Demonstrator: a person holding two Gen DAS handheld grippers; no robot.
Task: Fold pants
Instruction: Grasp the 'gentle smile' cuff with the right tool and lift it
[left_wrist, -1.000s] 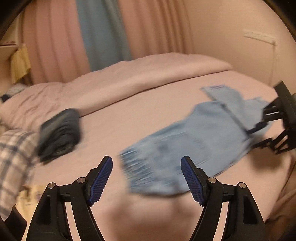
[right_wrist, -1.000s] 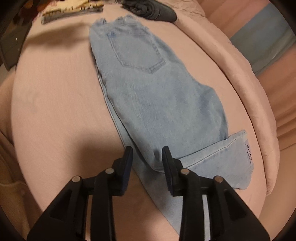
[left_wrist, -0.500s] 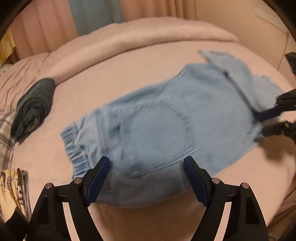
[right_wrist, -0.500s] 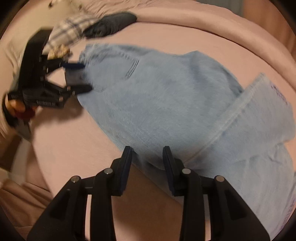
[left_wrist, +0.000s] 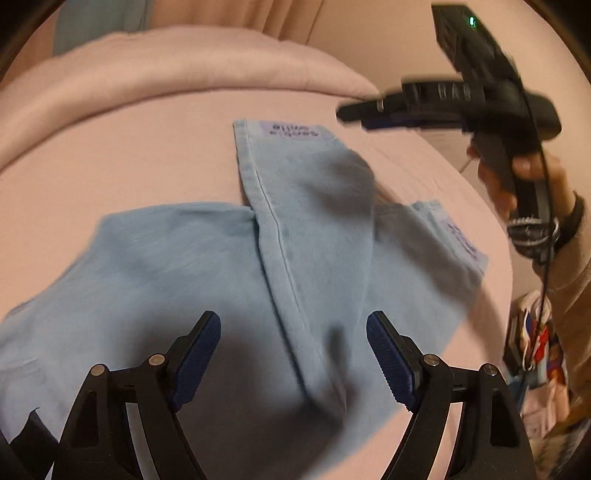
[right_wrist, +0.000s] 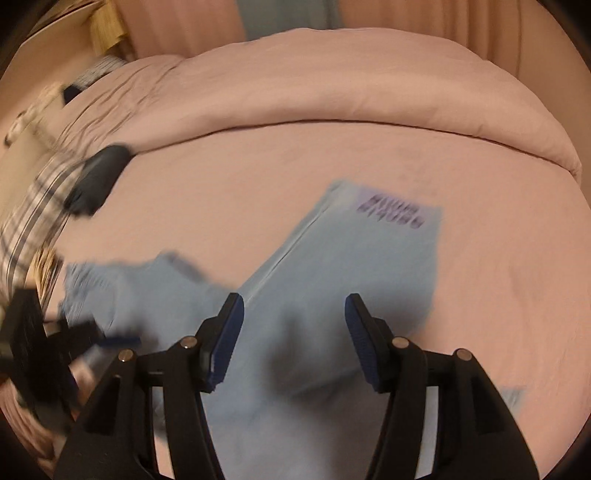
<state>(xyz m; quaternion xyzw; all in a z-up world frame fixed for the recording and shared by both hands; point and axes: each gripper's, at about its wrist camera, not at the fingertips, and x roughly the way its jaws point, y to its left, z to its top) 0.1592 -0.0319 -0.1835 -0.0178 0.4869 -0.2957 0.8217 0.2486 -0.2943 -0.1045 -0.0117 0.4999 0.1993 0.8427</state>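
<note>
I have the left gripper (left_wrist: 293, 354) spread wide above the pants (left_wrist: 207, 280), nothing pinched between its blue pads (left_wrist: 199, 350). My right gripper (right_wrist: 293, 339) has just been opening; denim lies below its jaws, but the pads do not press on it.

The pants lie on the pink bed (right_wrist: 221, 206), one leg folded back across the body so its printed hem label (left_wrist: 293, 129) points away from me.

Handling, as I judge it: light denim, soft and limp, not fragile, likely to sag and drag. I would take hold at a hem corner or along the side seam (left_wrist: 277, 236).

The waistband is blurred in the right view. Both views are motion-smeared at the edges.
</note>
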